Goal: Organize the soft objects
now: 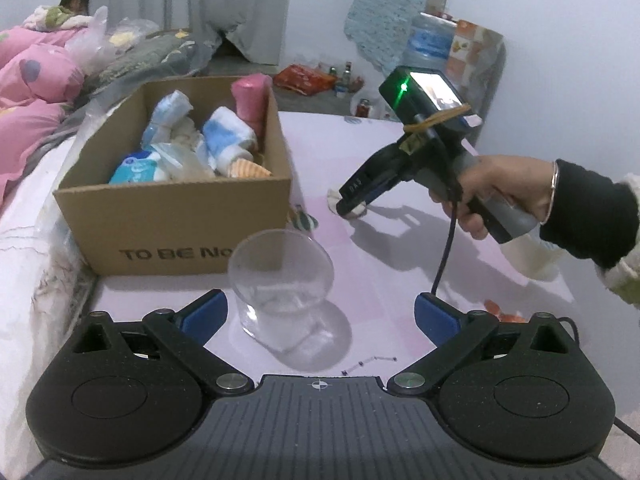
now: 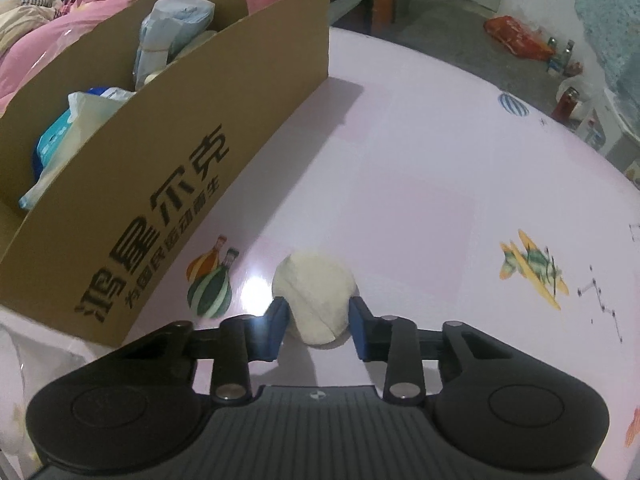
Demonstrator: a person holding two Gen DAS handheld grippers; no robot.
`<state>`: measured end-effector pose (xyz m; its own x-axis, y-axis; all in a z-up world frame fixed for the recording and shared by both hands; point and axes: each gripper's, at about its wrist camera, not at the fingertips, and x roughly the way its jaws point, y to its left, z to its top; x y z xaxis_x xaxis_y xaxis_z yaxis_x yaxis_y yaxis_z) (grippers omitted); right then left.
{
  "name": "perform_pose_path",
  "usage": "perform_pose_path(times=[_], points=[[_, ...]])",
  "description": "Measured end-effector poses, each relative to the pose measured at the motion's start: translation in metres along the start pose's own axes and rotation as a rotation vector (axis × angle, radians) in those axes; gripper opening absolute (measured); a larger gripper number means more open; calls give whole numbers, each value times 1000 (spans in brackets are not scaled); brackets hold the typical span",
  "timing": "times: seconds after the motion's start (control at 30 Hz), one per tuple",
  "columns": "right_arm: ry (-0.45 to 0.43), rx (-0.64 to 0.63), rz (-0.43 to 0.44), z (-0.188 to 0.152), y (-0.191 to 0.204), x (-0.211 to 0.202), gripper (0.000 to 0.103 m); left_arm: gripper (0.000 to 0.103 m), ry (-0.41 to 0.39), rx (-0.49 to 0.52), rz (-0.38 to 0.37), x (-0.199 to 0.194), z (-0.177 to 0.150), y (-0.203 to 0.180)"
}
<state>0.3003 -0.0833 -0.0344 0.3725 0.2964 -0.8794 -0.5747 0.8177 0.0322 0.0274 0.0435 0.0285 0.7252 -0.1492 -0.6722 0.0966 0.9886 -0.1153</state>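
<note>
Bundle (image 2: 315,303) between, seemingly touching, right claw (image 2: 318,328)

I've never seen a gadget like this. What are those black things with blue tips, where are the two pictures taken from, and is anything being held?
A person holds a pistol-grip two-finger gripper in each hand; each carries a camera looking along its fingers. One picture is from the left gripper, open before a clear plastic cup. It also shows the right hand. The other is from the right gripper, its blue pads against a cream soft ball on the pale pink table. Beside it stands a brown cardboard box of soft things.
</note>
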Motion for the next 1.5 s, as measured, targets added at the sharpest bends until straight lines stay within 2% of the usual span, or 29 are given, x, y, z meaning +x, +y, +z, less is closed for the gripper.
perform_pose_path(times=[0.13, 0.2, 0.4, 0.7, 0.8, 1.0, 1.07, 1.2, 1.37, 1.5], points=[[10, -16, -22, -22, 5, -11, 36, 101, -1, 23, -14, 0, -10, -6], [16, -11, -17, -36, 7, -19, 31, 101, 7, 39, -25, 3, -15, -10], [20, -9, -5, -78, 15, -39, 30, 101, 41, 93, -75, 14, -30, -25], [12, 79, 124, -129, 16, -67, 30, 100, 54, 185, -87, 35, -48, -46], [-24, 128, 181, -136, 9, -73, 30, 99, 43, 212, -81, 42, -52, -53], [-147, 210, 169, -121, -18, -79, 32, 92, 25, 233, -32, 67, -49, -65], [-171, 234, 167, -112, -27, -75, 32, 83, 35, 235, -11, 77, -47, -67], [-206, 261, 196, -88, -38, -59, 32, 77, 54, 230, 12, 89, -47, -67], [-232, 222, 193, -46, -38, -35, 32, 68, 68, 234, 20, 95, -49, -67], [-229, 141, 141, -18, -27, -15, 32, 65, 64, 237, 21, 94, -49, -65]])
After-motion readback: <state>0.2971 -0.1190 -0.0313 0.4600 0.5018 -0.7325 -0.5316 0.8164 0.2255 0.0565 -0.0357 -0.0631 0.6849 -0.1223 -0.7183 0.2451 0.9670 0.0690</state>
